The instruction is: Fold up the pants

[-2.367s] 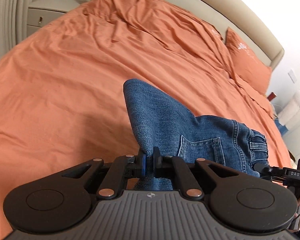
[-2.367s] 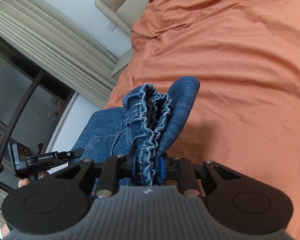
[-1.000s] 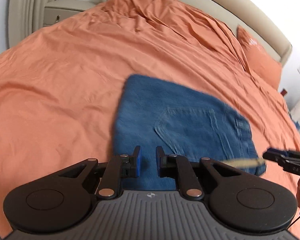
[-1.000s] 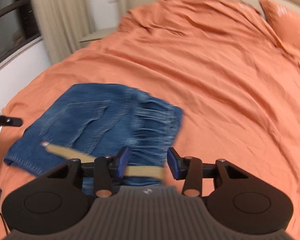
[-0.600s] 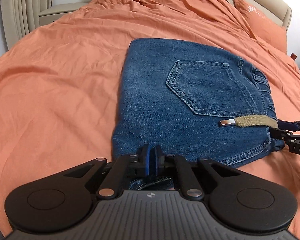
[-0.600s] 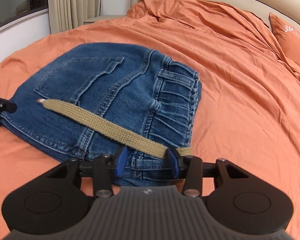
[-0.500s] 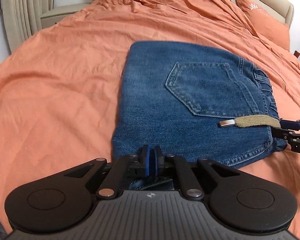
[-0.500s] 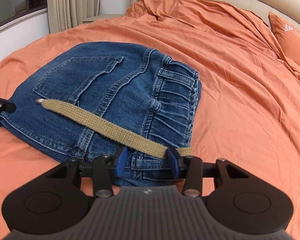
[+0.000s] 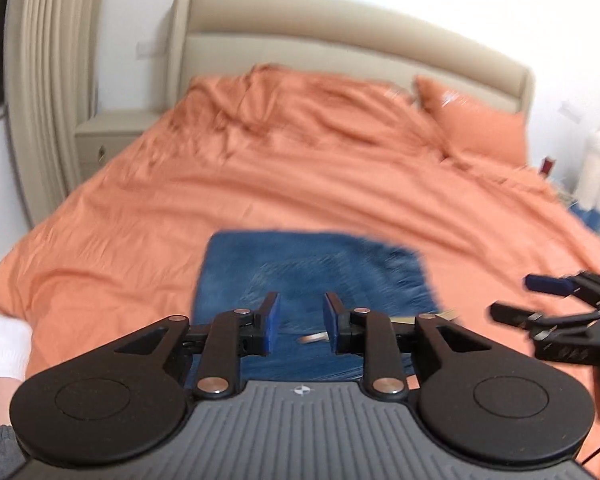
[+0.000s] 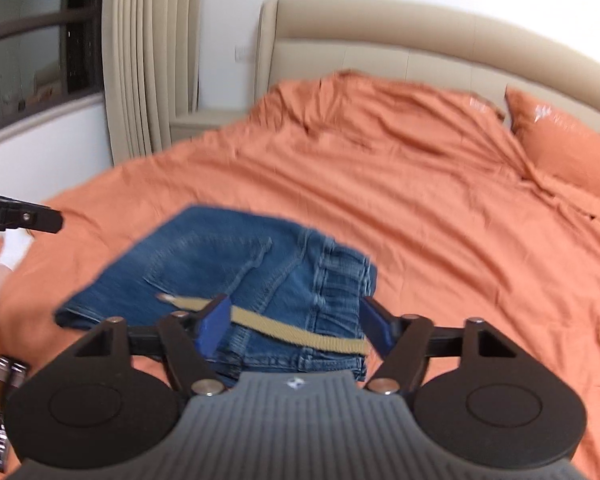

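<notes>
The blue denim pants [image 9: 312,268] [image 10: 228,268] lie folded into a flat square on the orange bedsheet [image 9: 300,176] [image 10: 440,208], back pocket up. A tan woven belt [image 10: 300,326] with a metal tip [image 9: 314,337] crosses their near edge. My left gripper [image 9: 299,318] hovers above the near edge, its jaws opening, with nothing between the blue pads. My right gripper [image 10: 296,320] is raised over the waistband end, its jaws opening wide; the belt shows behind the gap and the pads do not touch it. It also shows at the right of the left wrist view as the right gripper [image 9: 540,300].
A beige padded headboard [image 9: 340,36] and an orange pillow [image 9: 472,128] lie at the far end. A bedside cabinet [image 9: 112,136] and pleated curtains [image 10: 148,60] stand at the left by a dark window. A white sock [image 9: 2,344] shows at the left edge.
Both grippers let go of the pants' near edge, opened and rose back from the bed. The folded pants stay flat on the sheet and look smaller and farther away.
</notes>
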Available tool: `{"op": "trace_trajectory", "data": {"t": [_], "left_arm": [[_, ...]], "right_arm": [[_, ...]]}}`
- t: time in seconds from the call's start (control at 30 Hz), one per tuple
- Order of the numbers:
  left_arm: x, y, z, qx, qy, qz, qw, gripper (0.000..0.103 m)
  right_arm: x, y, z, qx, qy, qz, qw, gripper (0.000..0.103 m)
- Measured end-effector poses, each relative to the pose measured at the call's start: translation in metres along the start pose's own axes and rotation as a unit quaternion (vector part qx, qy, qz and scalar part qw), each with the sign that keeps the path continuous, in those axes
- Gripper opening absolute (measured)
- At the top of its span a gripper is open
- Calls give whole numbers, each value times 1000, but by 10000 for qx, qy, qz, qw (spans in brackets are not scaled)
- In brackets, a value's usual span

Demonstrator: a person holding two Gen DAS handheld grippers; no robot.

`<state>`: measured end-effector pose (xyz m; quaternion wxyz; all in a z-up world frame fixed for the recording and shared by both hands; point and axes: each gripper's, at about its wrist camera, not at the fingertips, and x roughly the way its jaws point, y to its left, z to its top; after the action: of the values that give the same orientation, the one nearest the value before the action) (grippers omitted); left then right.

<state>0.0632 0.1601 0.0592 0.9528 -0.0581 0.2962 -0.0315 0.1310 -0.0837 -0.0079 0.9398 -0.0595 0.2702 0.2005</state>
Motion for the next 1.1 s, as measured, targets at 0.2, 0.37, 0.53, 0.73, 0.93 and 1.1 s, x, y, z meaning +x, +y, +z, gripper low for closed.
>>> {"op": "trace_trajectory", "data": {"t": [0.2, 0.37, 0.53, 0.73, 0.93, 1.1], "left_arm": [[-59, -44, 3, 258, -583, -282, 9976, 48], [-85, -70, -11, 274, -910, 370, 9948, 65], [-75, -76, -38, 316, -797, 1385, 9866, 80], [-41, -74, -68, 145, -262, 1432, 9892, 80], [-17, -75, -91, 181, 26, 1457, 9892, 81], [-14, -70, -102, 130, 178, 1463, 9890, 81]], "right_arm": [[-69, 14, 2, 160, -588, 63, 9981, 79], [-108, 30, -9, 192, -842, 2, 9963, 81], [-126, 43, -32, 194, -858, -416, 9953, 81], [-116, 47, -57, 501, -795, -671, 9933, 82], [-91, 54, -71, 528, -502, -616, 9954, 82], [-80, 58, -76, 440, -369, -694, 9959, 82]]}}
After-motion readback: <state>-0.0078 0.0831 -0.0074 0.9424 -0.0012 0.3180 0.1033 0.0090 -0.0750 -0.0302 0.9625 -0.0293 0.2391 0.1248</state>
